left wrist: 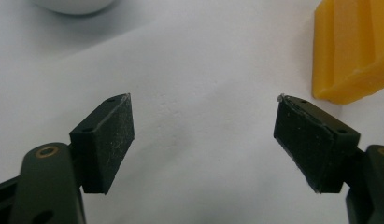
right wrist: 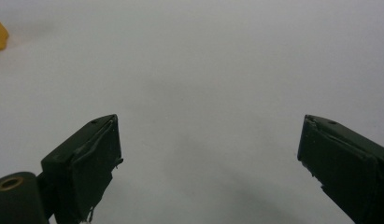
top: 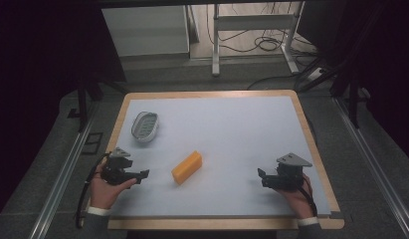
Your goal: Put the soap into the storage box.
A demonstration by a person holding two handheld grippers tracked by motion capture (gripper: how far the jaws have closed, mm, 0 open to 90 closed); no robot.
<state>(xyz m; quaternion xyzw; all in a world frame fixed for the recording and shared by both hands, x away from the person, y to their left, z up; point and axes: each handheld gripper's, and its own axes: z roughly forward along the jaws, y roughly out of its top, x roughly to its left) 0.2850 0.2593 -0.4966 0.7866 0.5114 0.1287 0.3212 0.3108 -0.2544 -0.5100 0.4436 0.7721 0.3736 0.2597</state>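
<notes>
Left tool [left wrist: 203, 116] gapes wide and empty near the yellow block [left wrist: 353, 51], right tool [right wrist: 208, 140] likewise.

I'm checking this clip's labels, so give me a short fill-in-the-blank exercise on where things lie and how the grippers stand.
1. The block on the mat is ____ in colour.
2. The dish lies nearer the ____ gripper.
3. The left gripper and the right gripper both have their fingers ____, with nothing between them.
4. The block lies ____ the two grippers, touching neither.

Missing words: yellow; left; open; between
</notes>
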